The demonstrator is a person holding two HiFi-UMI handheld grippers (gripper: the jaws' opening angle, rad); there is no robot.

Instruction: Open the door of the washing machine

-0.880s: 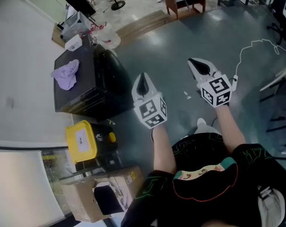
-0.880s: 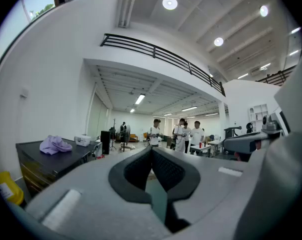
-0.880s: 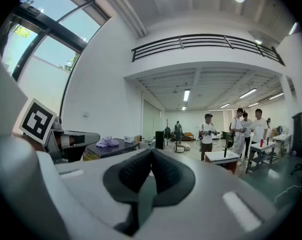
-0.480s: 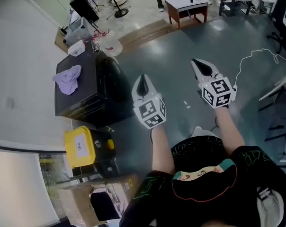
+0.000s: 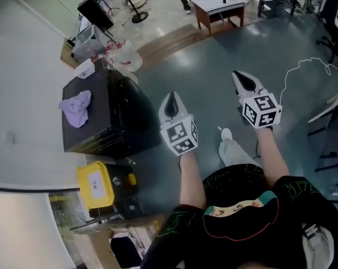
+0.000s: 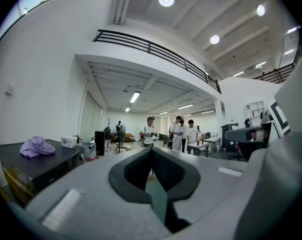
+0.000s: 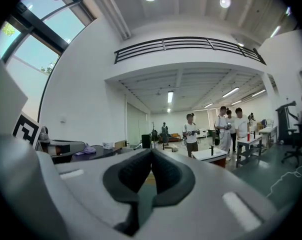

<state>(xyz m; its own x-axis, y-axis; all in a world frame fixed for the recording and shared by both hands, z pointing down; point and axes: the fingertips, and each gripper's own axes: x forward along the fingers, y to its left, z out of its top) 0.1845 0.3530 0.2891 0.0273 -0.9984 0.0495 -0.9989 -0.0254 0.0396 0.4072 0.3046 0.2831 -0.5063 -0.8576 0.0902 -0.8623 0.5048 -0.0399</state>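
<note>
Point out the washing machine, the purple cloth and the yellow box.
washing machine (image 5: 102, 119), head view, bare part of its black top.
purple cloth (image 5: 75, 106), head view, middle of the crumpled fabric.
yellow box (image 5: 95, 185), head view, label on its lid.

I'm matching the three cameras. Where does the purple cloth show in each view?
Head view: purple cloth at the left, on the black machine.
Left gripper view: cloth at the lower left, on the same top.
Right gripper view: cloth small, left of the middle.
Shared landmark: the black machine under it.
</note>
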